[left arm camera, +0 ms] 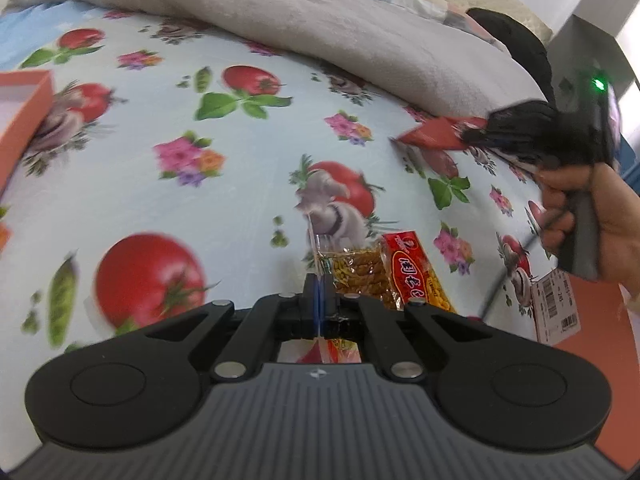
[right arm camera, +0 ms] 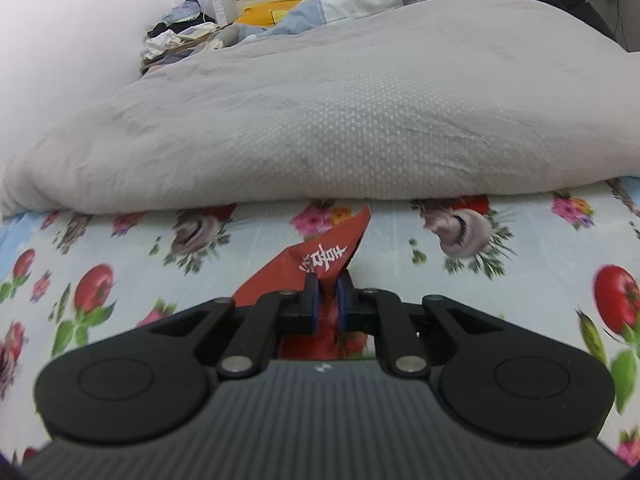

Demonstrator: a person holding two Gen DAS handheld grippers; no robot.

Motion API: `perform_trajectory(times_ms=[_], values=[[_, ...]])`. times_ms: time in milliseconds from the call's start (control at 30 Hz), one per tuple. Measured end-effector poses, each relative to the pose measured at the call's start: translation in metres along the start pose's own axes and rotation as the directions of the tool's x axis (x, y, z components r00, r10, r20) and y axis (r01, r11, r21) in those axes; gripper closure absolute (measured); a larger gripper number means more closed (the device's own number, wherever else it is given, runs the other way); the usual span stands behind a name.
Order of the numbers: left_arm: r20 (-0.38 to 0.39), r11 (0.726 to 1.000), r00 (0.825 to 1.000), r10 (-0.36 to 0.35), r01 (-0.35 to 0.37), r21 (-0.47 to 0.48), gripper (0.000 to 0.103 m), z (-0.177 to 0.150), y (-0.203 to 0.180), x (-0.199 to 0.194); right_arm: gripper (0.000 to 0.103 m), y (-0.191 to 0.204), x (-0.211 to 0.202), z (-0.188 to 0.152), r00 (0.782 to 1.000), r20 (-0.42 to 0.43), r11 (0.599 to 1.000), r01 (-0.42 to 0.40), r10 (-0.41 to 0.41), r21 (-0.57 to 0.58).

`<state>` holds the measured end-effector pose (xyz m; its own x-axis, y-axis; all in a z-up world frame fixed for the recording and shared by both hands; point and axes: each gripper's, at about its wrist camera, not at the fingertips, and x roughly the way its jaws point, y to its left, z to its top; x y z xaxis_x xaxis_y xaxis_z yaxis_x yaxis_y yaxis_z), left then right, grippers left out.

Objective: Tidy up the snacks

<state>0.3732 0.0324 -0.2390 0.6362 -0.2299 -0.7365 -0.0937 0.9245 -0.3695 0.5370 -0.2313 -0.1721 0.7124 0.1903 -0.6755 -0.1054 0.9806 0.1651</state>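
Left wrist view: the left gripper [left arm camera: 319, 280] pinches a clear snack bag [left arm camera: 384, 272] by its edge; off to its right, the right gripper [right arm camera: 328, 285] pinches a red packet [right arm camera: 320, 260].

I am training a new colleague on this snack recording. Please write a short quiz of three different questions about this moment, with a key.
1. True or false: the left gripper is shut on the clear edge of the twisted-snack packet.
2. What does the right gripper pinch? A) a grey blanket B) a red snack packet with white lettering C) an orange box
3. Fill in: the snacks lie on a bedsheet printed with flowers and red ______.

Key
1. True.
2. B: the red snack packet sits between its pads.
3. Tomatoes.
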Motion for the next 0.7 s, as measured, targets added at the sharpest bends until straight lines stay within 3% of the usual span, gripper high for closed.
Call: perform_trajectory(times_ms=[400, 700], values=[[0.011, 0.995, 0.996, 0.088, -0.087, -0.050, 0.103, -0.050, 0.026, -0.071, 0.092, 0.017, -0.093, -0.064, 0.998, -0.051, 0.999, -0.035, 0.035, 0.012], [-0.005, 0.994, 0.995, 0.102, -0.102, -0.045, 0.102, -0.092, 0.039, -0.110, 0.092, 0.046, -0.170, -0.135, 0.984, -0.139, 0.994, -0.107, 0.108, 0.011]])
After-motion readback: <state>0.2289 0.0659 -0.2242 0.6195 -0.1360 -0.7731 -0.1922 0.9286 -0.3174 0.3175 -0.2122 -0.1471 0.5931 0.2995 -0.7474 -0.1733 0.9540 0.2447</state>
